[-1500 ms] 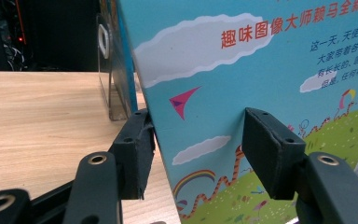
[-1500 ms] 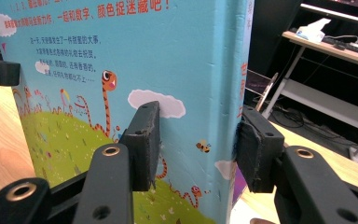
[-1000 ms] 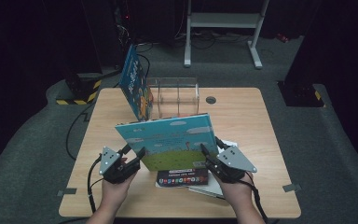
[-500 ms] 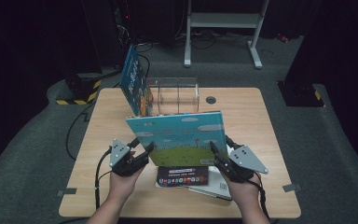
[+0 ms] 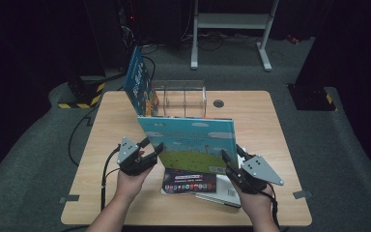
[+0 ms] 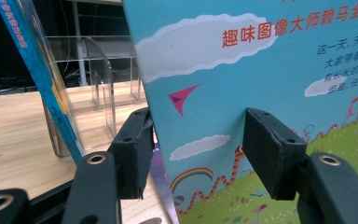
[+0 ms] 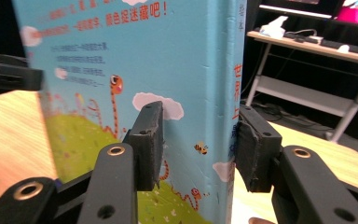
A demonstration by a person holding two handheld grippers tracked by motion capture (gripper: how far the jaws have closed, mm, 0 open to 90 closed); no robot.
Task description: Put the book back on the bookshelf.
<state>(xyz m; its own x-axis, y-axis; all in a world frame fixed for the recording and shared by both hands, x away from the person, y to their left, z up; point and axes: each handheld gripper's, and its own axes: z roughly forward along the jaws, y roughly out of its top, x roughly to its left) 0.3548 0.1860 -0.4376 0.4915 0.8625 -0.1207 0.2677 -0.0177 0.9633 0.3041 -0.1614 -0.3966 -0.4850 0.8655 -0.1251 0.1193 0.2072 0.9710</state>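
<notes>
Desk: clear rack at far edge holds one book, leaning; other slots free. Picture book held upright above near-middle, not yet racked; a stack of books waits flat beneath. Left claw grips the book's left edge; right claw, just closing, straddles its spine corner, both hands low, reaching forward.
</notes>
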